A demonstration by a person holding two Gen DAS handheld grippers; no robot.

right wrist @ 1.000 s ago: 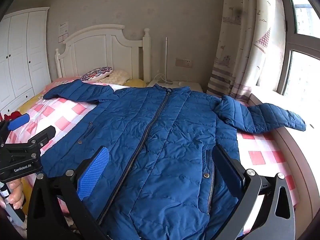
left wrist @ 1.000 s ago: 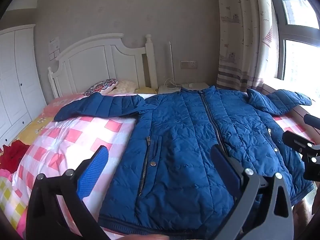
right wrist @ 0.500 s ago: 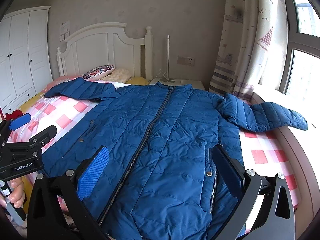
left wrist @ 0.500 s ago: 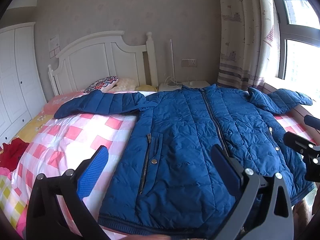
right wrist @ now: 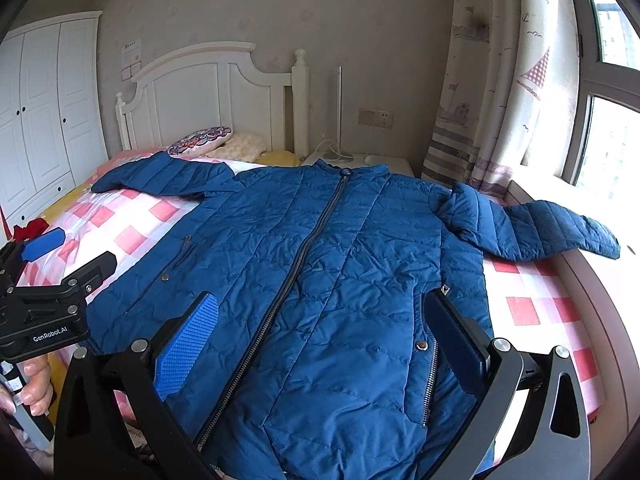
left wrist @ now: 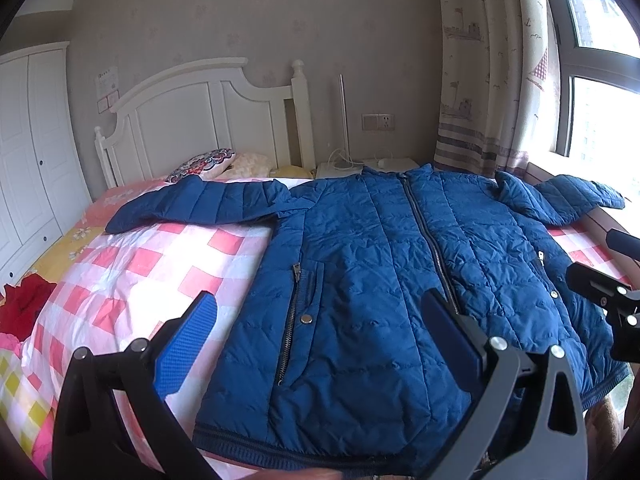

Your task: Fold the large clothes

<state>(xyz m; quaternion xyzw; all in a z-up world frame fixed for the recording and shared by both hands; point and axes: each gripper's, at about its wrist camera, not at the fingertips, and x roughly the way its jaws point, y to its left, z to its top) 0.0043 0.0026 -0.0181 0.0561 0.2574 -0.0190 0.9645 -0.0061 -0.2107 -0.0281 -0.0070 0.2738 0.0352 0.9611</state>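
Note:
A blue quilted jacket (left wrist: 384,272) (right wrist: 320,272) lies flat and zipped on the bed, front up, both sleeves spread out to the sides. Its left sleeve (left wrist: 200,204) rests on the pink checked cover; its right sleeve (right wrist: 536,228) reaches onto the window ledge. My left gripper (left wrist: 320,336) hovers open above the hem near the left pocket, nothing between its fingers. My right gripper (right wrist: 320,332) hovers open over the lower front by the zip, also empty. Each gripper shows at the edge of the other's view: the right gripper (left wrist: 608,292), the left gripper (right wrist: 52,276).
The bed has a pink checked cover (left wrist: 132,276) and a white headboard (left wrist: 200,120), with pillows (left wrist: 204,162) at its top. A white wardrobe (right wrist: 44,120) stands left, a bedside table (right wrist: 360,160) and curtain (right wrist: 492,92) at the back right. A red cloth (left wrist: 20,308) lies at the bed's left edge.
Both grippers have moved slightly forward and up over the jacket; the view has shifted a little. The jacket has not moved and both grippers stay open.

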